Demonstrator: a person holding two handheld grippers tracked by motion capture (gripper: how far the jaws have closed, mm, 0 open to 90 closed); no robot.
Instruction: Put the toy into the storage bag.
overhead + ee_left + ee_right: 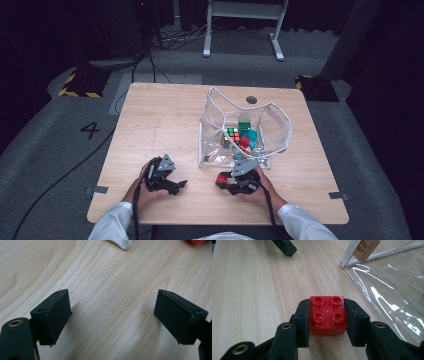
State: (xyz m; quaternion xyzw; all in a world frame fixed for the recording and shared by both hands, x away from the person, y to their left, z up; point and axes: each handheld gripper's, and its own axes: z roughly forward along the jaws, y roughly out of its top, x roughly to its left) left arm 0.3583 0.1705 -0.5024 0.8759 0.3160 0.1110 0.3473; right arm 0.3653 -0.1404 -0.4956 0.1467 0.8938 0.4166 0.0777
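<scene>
The left claw [176, 186] sits low over the wooden worktop [160, 120] near its front edge, left of centre, held in the person's left hand [145, 192]. In the left gripper view its two black jaws stand wide apart with bare wood between them, so it is released and grips nothing.

Just to its right along the same front edge, the right claw [223, 181] is clenched on a red brick [220, 178]. In the right gripper view the red brick [327, 315] shows four studs on top, and a black pad presses against each of its two sides. The person's right hand [260, 189] holds this gripper.

Behind the right claw, toward the middle and right of the worktop, a clear plastic bag [215, 150] with white piping stands open. Inside lie a multicoloured puzzle cube [232, 135] and several bricks in green, teal and red. A corner of the bag [387, 277] with a small paper tag [366, 248] lies near the held brick.
</scene>
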